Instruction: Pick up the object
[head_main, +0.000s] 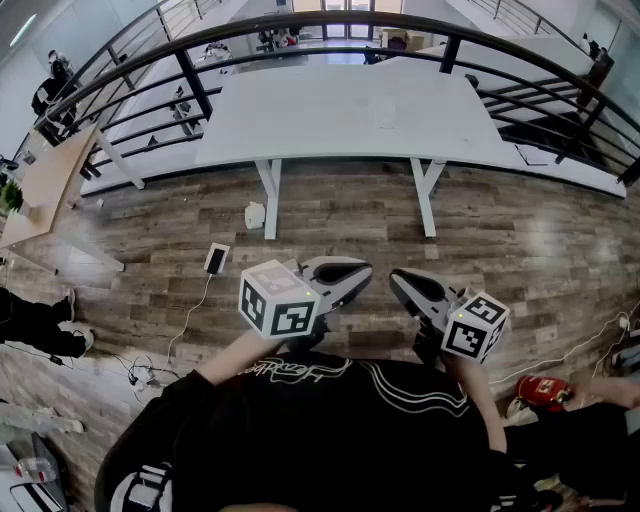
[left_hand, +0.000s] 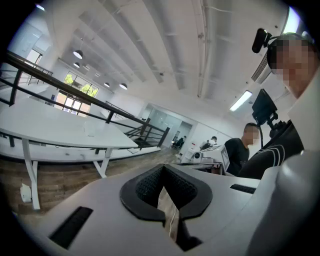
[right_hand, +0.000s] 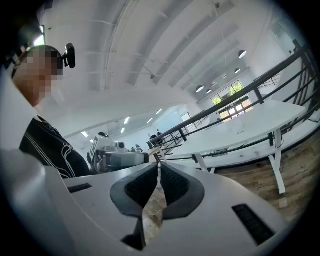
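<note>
A small, pale, see-through object (head_main: 386, 114) stands near the middle of the white counter (head_main: 290, 120), its shape too faint to tell. We hold the left tongs (head_main: 364, 271) and right tongs (head_main: 396, 278) well short of it, above the wooden floor (head_main: 350, 215), each clenched tip to tip and empty.

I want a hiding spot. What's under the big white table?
Under the white table there is wooden floor and a small white thing beside one table leg. The table covers the floor farther back, so that part is hidden.
</note>
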